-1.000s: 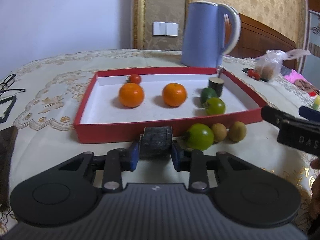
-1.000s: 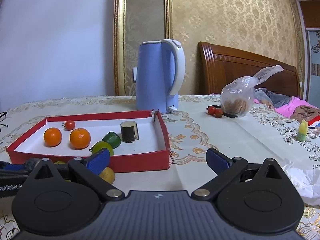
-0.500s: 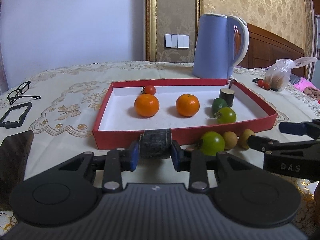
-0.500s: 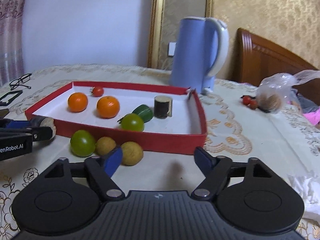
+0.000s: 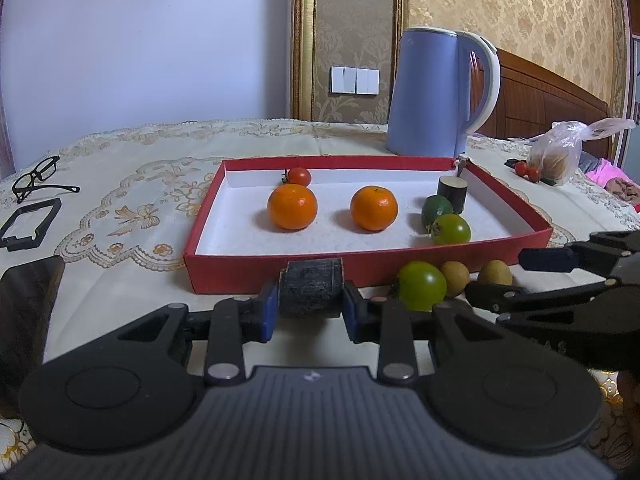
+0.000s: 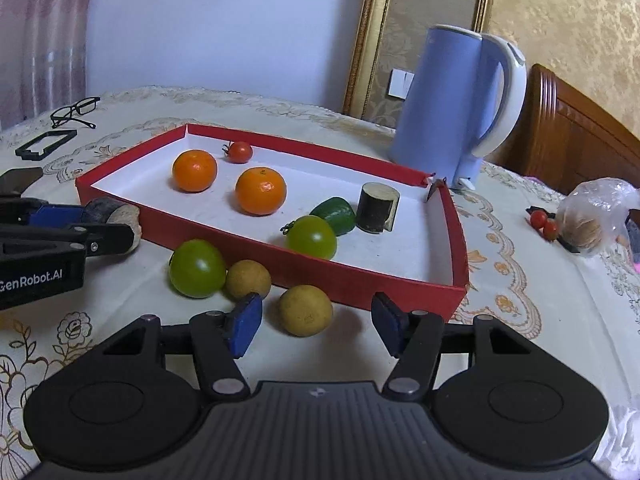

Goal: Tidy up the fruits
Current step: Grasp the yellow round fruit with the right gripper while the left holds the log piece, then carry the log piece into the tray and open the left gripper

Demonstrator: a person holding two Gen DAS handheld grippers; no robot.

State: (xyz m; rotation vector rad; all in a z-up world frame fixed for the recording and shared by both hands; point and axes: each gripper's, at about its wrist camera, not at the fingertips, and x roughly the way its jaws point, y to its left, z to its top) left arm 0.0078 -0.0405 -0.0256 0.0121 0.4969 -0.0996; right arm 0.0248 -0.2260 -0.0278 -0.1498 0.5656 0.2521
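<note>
The left gripper (image 5: 310, 312) is clamping a short dark cylinder (image 5: 311, 293), a bark-skinned stub with a pale cut end, just in front of the red tray (image 5: 256, 270). It is lying on its side, its long axis running out toward the tray. It looks stiff and light, so a firm pinch across its round flanks seems safe.

The right gripper (image 6: 316, 322) is standing partly open, its jaws having just been closing, with the small brownish-yellow fruit (image 6: 305, 310) sitting between the pads, neither one pressing on it yet. That fruit is resting on the surface just outside the tray's near wall, beside a second one like it (image 6: 248, 280) and a green tomato (image 6: 197, 268). It appears nearly round, so no long axis matters; I'd judge it light, smooth enough to roll, and probably thin-skinned. Taking it across its widest middle with gentle pressure looks best. The pads are sitting off-centre around it, so it could squirt sideways as they meet.
</note>
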